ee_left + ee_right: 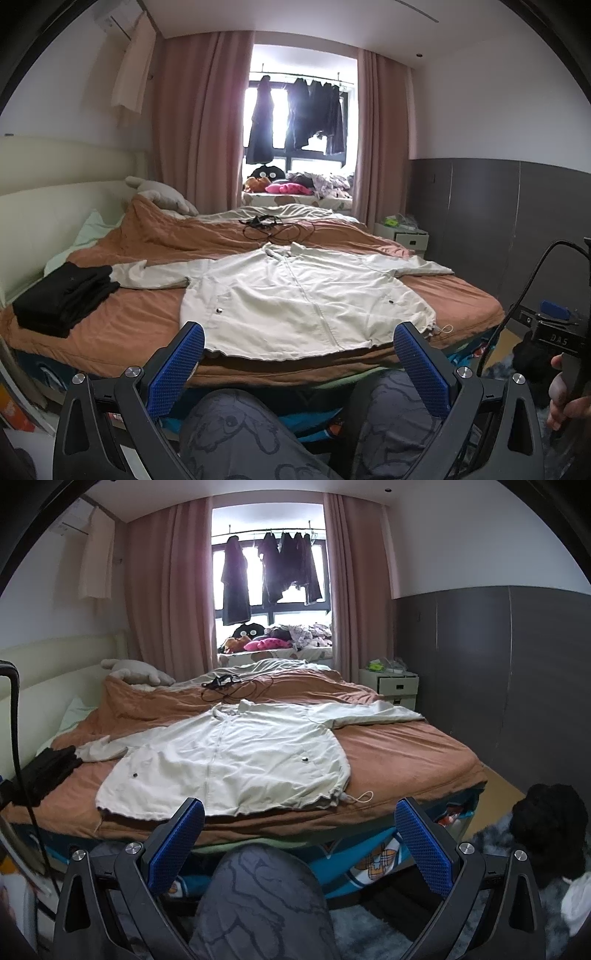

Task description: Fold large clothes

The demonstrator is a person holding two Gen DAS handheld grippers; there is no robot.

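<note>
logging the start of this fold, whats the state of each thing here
cream jacket: spread flat on the bed, zipped, sleeves out, unfolded
black clothes: folded, stacked by the left sleeve
curtains: drawn open
left tongs: open, empty
right tongs: open, empty
nightstand drawer: shut

This is a lived-in bedroom in a home. A wide bed [129, 306] with a padded headboard [55, 192] and a rumpled brown blanket [399, 753] fills the room, with a small nightstand [389, 683] beside it. Pink curtains [199, 118] frame a window [269, 565] where dark clothes [314, 110] hang on a rail, above a sill piled with soft toys [258, 637].
</note>
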